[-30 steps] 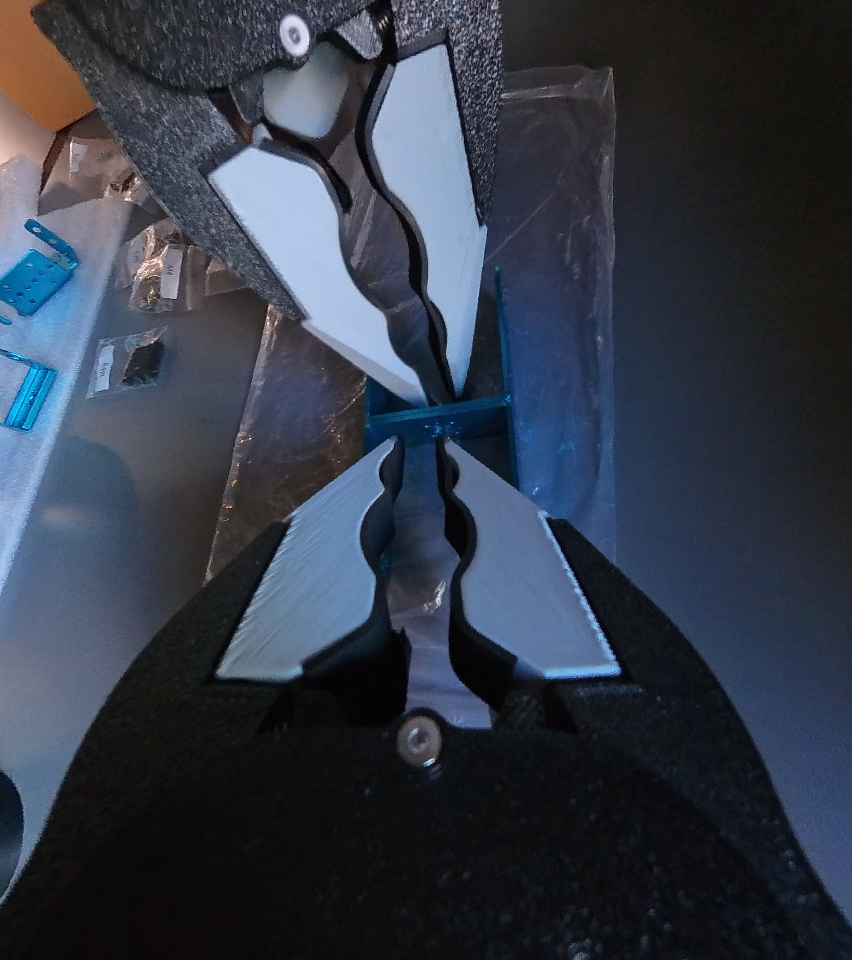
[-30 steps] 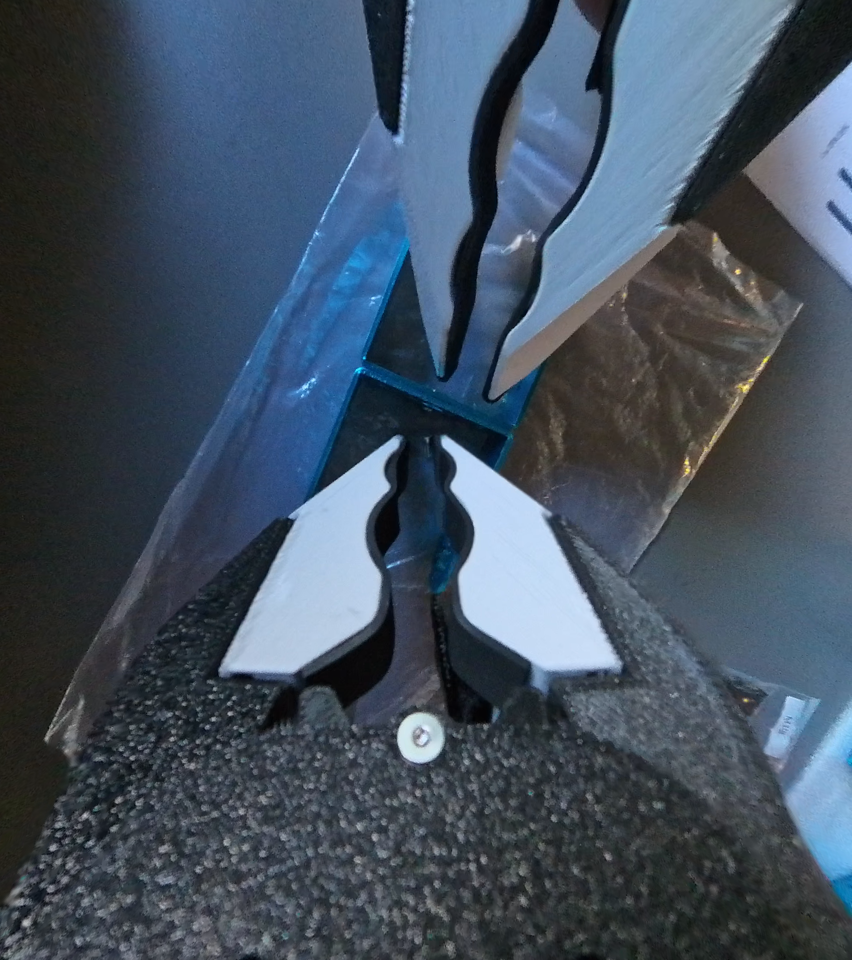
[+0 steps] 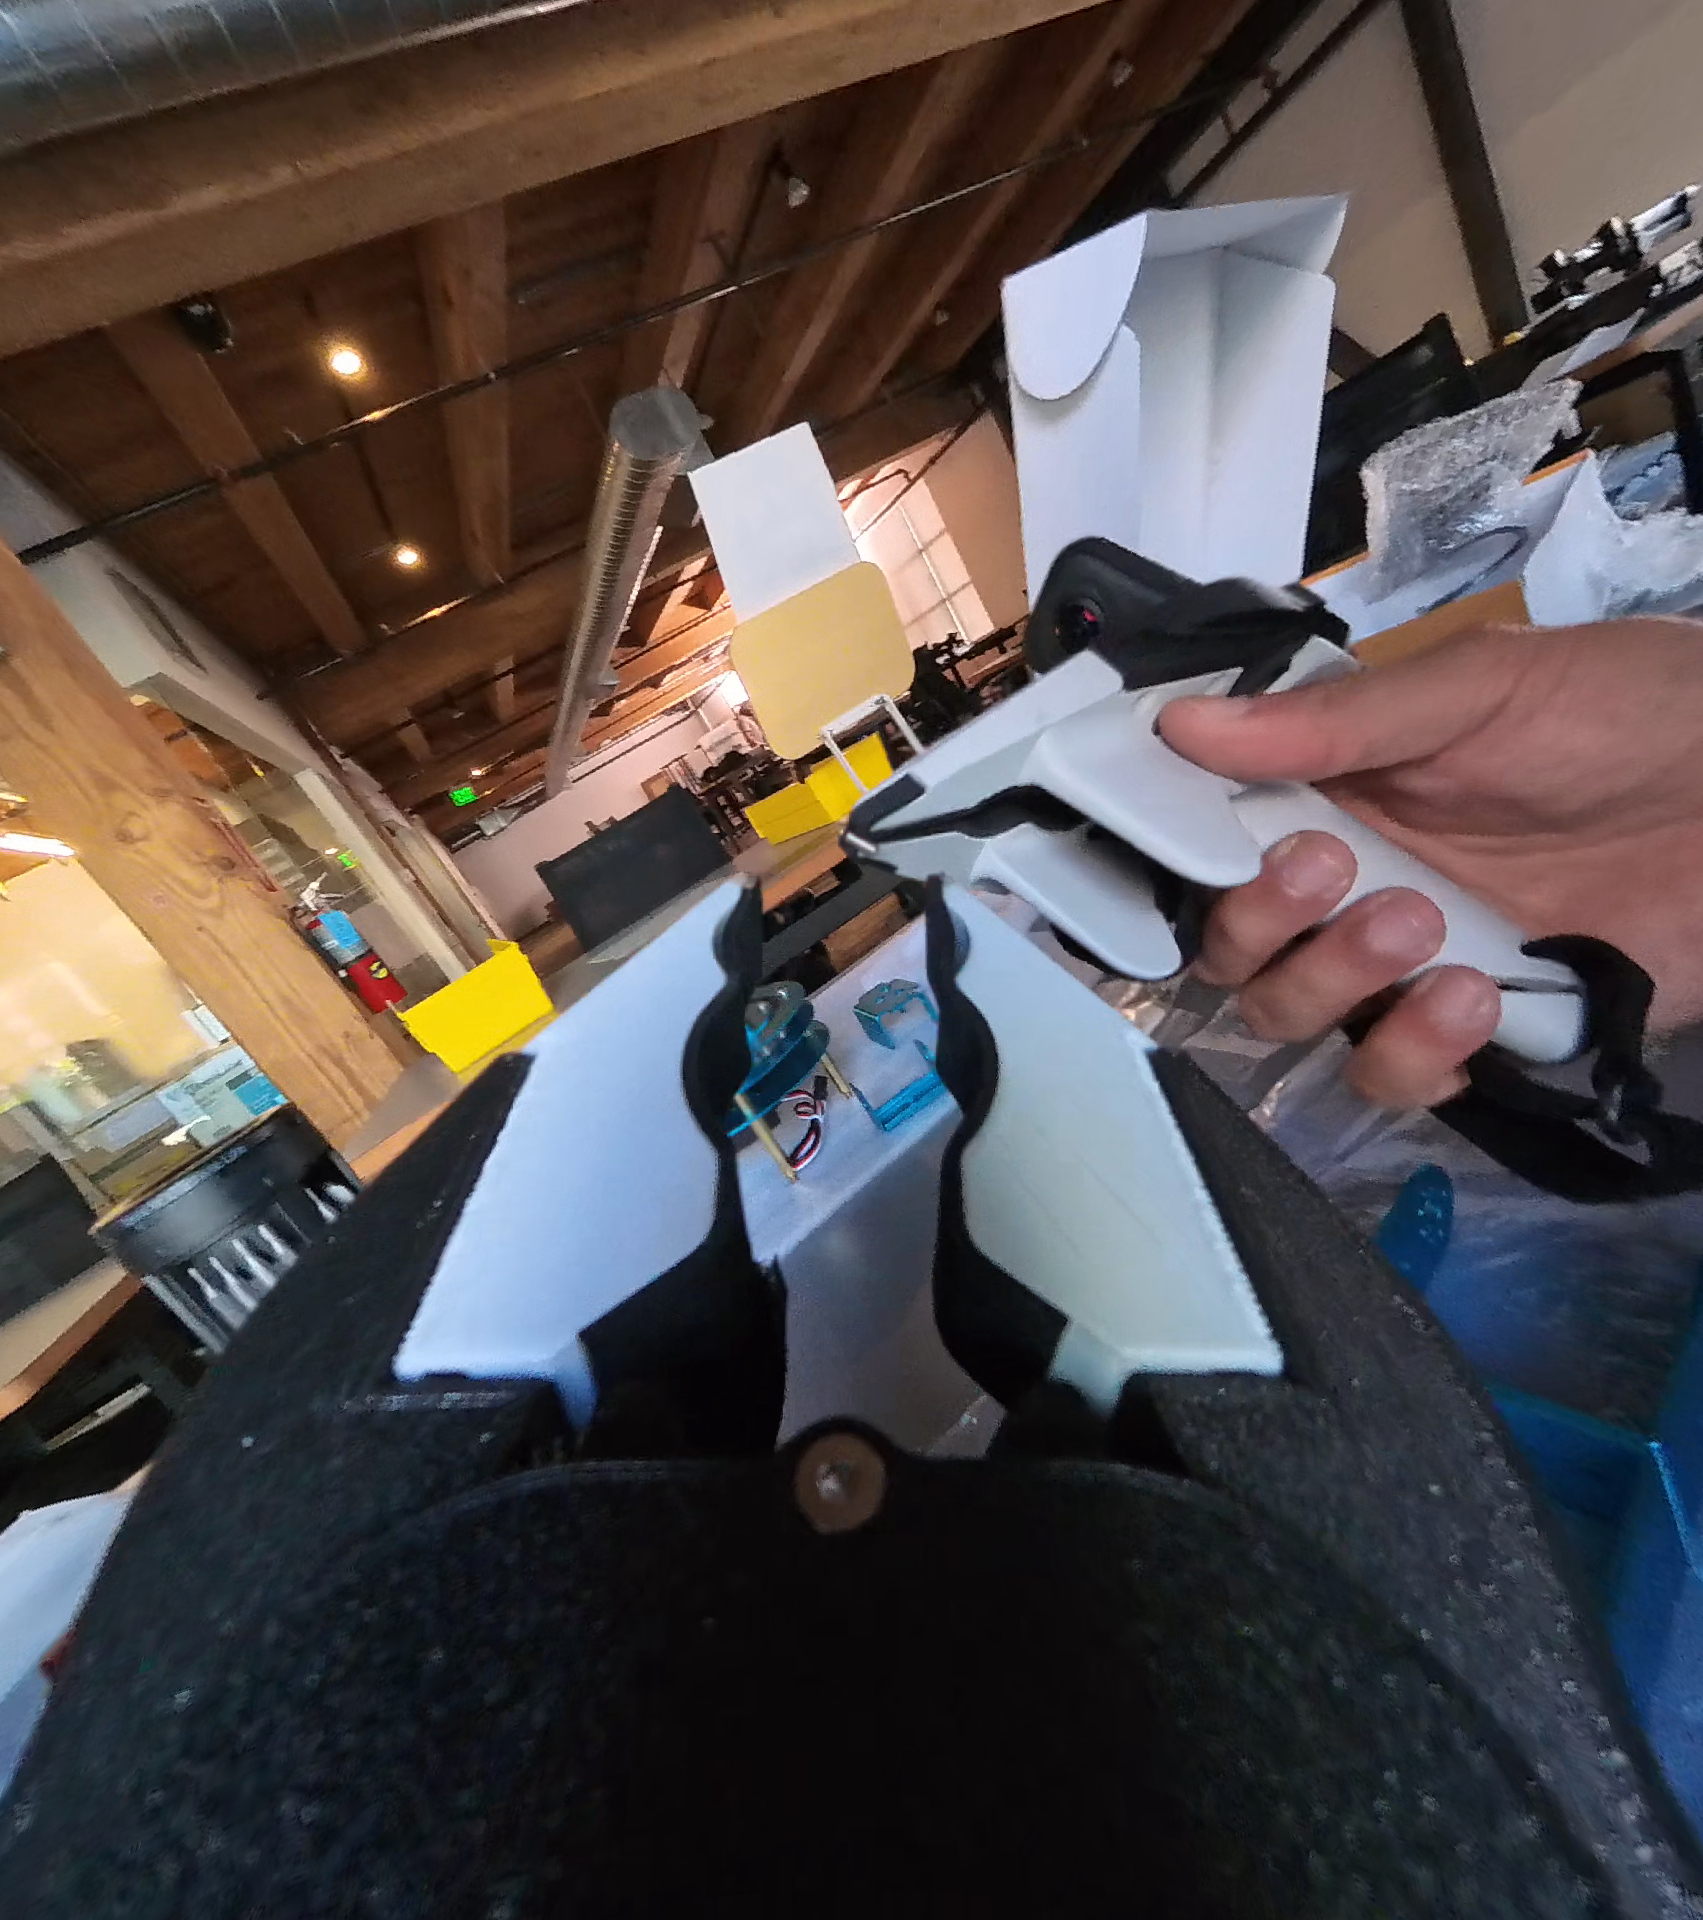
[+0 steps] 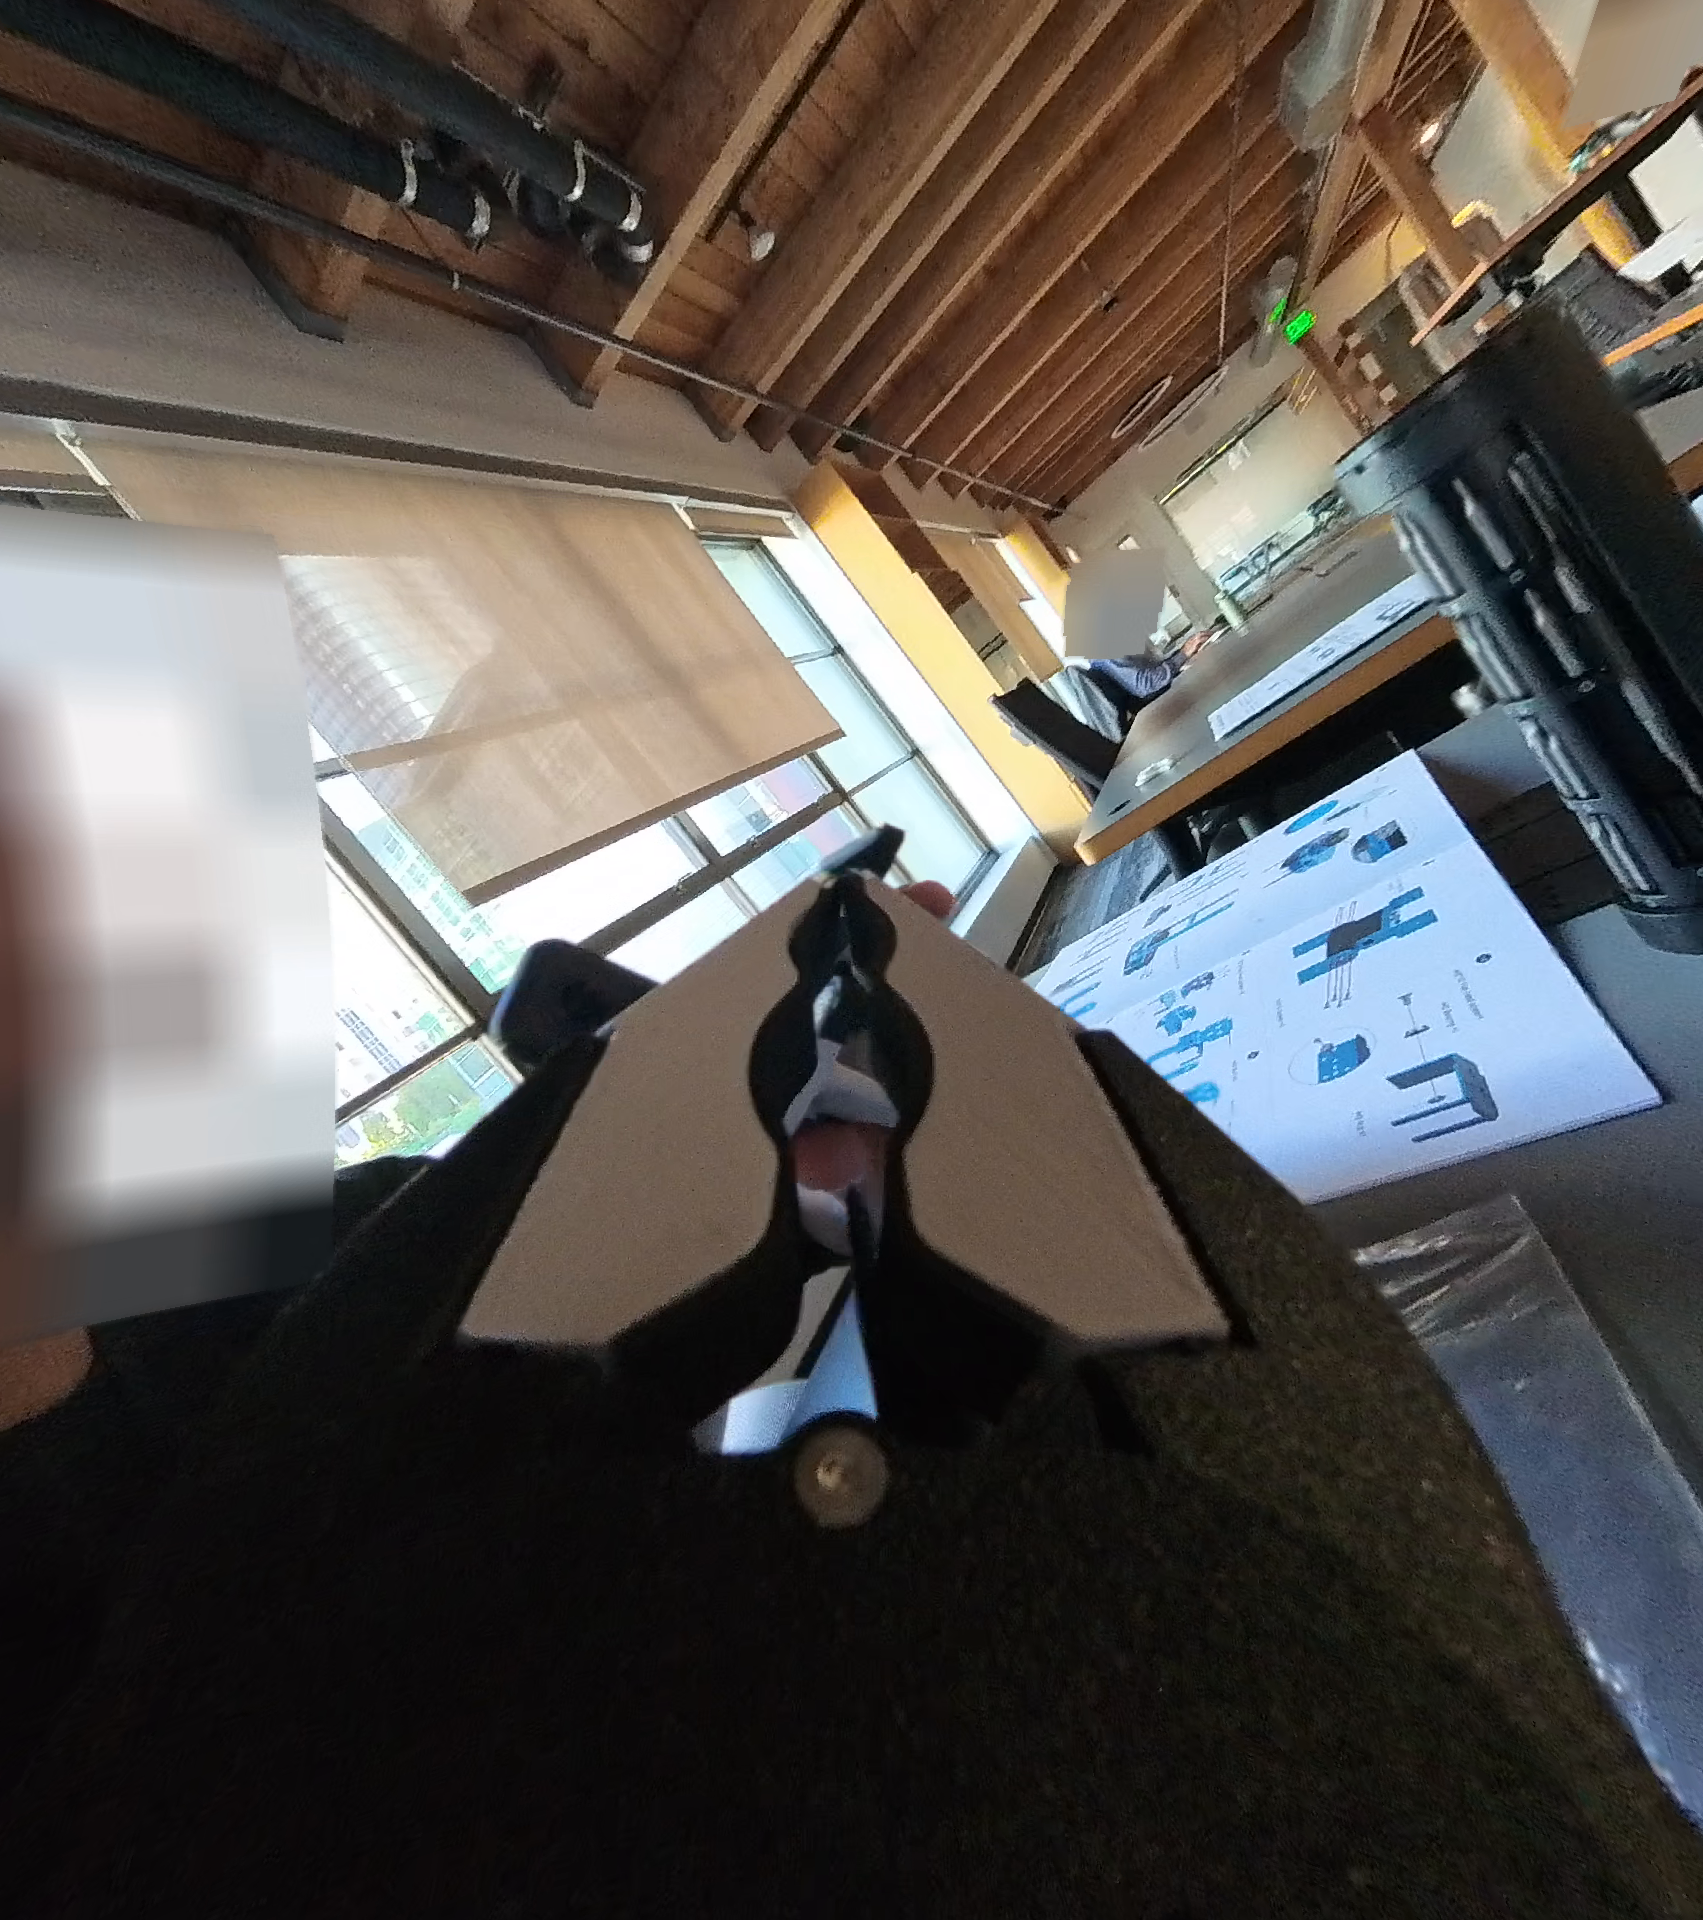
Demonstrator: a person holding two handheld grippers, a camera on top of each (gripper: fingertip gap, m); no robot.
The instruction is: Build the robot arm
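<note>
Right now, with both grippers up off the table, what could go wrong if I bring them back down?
1. The shut right gripper sits close above the open left gripper; a careless swing could knock them together.
2. The blue bracket shows only at the left view's edge and not in the right view, so reaching for it would be nearly blind.
3. Small parts lie loose on white foam ahead of the left gripper; a low sweep might scatter them.

Left tongs (image 3: pixel 839 902): smooth matt white plastic in grainy black housing. Blue brackets (image 3: pixel 891 1013) look like glossy metal, clear bag (image 4: pixel 1512 1382) crinkly plastic, ceiling beams (image 3: pixel 473 343) rough wood.
</note>
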